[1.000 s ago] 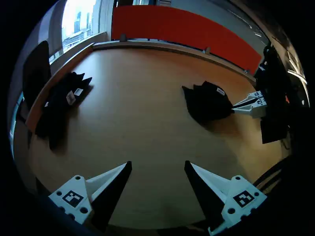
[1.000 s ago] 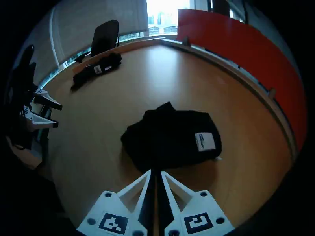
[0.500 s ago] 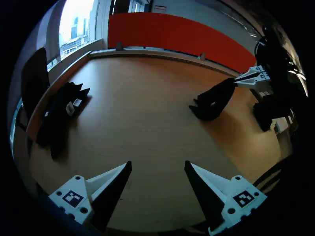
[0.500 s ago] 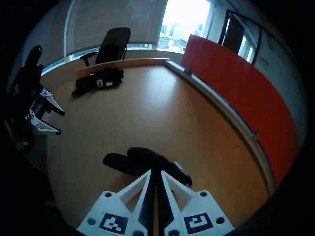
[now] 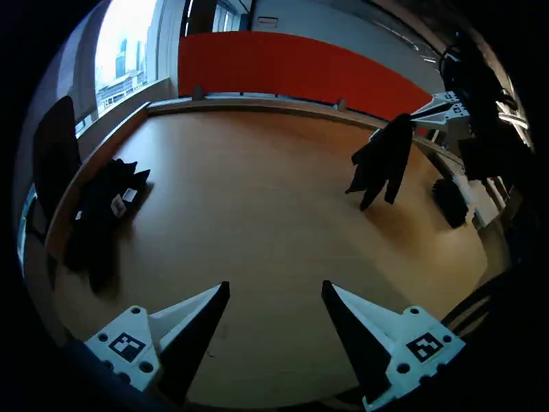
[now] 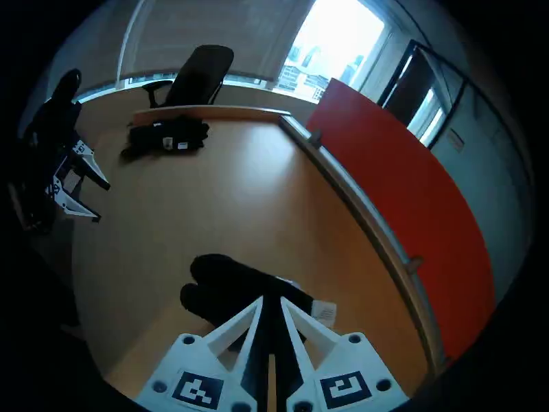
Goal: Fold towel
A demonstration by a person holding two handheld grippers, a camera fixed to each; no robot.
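The right tool is pinching the black towel, fingers pressed together on a bunched bit of cloth. The towel dangles from it in a crumpled strip over the far side of the table. Whether its lowest tip brushes the wood, I can't tell. The left tool hangs spread, gripping nothing, well apart from the towel. Near the table's edge lies a heap of dark cloth. Here's the danger: one pinch carries everything, so a swing could pull the cloth free. And bunched like that, its corners are buried, so the left tool may catch a mid-fold and the towel would go down twisted, not flat.
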